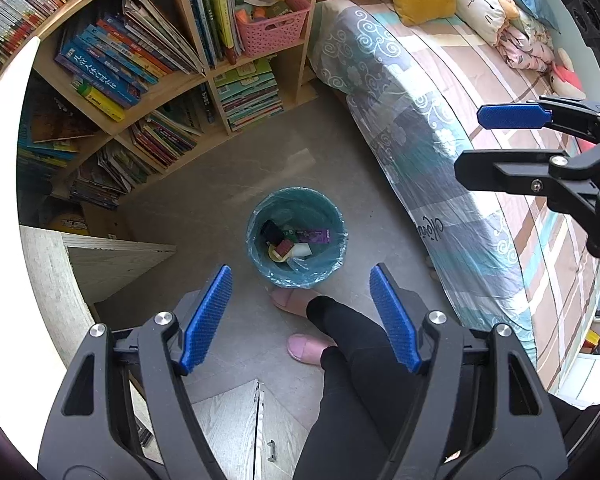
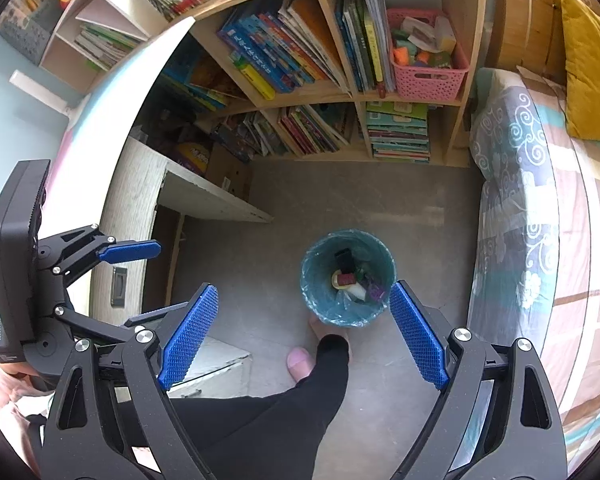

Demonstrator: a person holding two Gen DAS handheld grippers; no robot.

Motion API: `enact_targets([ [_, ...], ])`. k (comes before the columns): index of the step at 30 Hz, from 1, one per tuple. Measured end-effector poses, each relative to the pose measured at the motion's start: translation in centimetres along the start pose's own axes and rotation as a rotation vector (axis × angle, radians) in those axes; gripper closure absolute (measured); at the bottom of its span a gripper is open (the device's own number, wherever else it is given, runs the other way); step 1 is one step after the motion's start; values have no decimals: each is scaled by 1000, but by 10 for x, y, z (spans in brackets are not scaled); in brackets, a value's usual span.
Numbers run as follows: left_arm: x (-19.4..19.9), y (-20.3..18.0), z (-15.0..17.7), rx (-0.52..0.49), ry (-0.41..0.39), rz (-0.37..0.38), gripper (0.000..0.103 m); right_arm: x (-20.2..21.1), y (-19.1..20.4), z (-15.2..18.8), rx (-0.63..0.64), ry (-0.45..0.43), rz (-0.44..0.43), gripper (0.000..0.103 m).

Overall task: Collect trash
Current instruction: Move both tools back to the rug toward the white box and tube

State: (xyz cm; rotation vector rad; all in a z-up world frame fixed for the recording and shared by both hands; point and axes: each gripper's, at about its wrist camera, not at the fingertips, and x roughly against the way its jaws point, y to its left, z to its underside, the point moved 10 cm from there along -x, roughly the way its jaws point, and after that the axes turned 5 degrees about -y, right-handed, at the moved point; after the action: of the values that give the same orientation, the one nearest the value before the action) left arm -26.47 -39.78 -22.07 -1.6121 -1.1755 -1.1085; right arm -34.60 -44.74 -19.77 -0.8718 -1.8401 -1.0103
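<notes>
A small bin with a teal liner (image 1: 260, 256) stands on the grey floor, and it also shows in the right wrist view (image 2: 320, 308). Inside lie several pieces of trash, among them a purple wrapper (image 1: 314, 235), a dark red box (image 1: 284, 249) and a white scrap (image 2: 356, 291). My left gripper (image 1: 300, 316) is open and empty, held high above the bin. My right gripper (image 2: 304, 334) is open and empty, also high above the bin. Each gripper shows at the edge of the other's view: the right (image 1: 500, 138) and the left (image 2: 140, 284).
A wooden bookshelf (image 2: 340, 96) full of books with a pink basket (image 2: 428, 76) stands at the back. A bed (image 1: 440, 128) with a yellow cushion runs along the right. A pale desk (image 2: 140, 200) sits at the left. The person's legs and feet (image 1: 300, 300) stand just before the bin.
</notes>
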Motion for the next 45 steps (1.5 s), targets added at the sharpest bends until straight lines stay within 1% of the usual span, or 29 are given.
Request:
enact_targets([
  [7, 14, 14, 2, 28, -30, -30, 34, -2, 13, -8, 45, 4, -5, 16],
  [12, 27, 33, 7, 80, -54, -56, 33, -8, 30, -18, 93, 8, -17, 16],
  [13, 29, 35, 9, 91, -58, -59, 32, -8, 35, -20, 106, 8, -21, 16],
  [15, 35, 43, 12, 116, -72, -69, 23, -10, 46, -24, 133, 8, -28, 16],
  [16, 38, 46, 12, 126, -80, -72, 21, -11, 52, -26, 151, 10, -35, 15],
  [19, 49, 60, 20, 174, -103, -86, 18, -13, 70, -29, 207, 19, -55, 15],
  [24, 65, 85, 35, 254, -132, -138, 10, -21, 101, -34, 301, 37, -80, 15],
  [29, 80, 112, 61, 349, -144, -199, 8, -33, 137, -45, 393, 53, -84, 13],
  [36, 108, 148, 101, 476, -168, -281, 7, -43, 197, -54, 532, 62, -140, 13],
  [41, 127, 175, 138, 580, -180, -341, 7, -48, 246, -51, 635, 70, -188, 13],
  [45, 144, 193, 173, 675, -190, -387, 7, -53, 290, -41, 730, 85, -228, 13],
])
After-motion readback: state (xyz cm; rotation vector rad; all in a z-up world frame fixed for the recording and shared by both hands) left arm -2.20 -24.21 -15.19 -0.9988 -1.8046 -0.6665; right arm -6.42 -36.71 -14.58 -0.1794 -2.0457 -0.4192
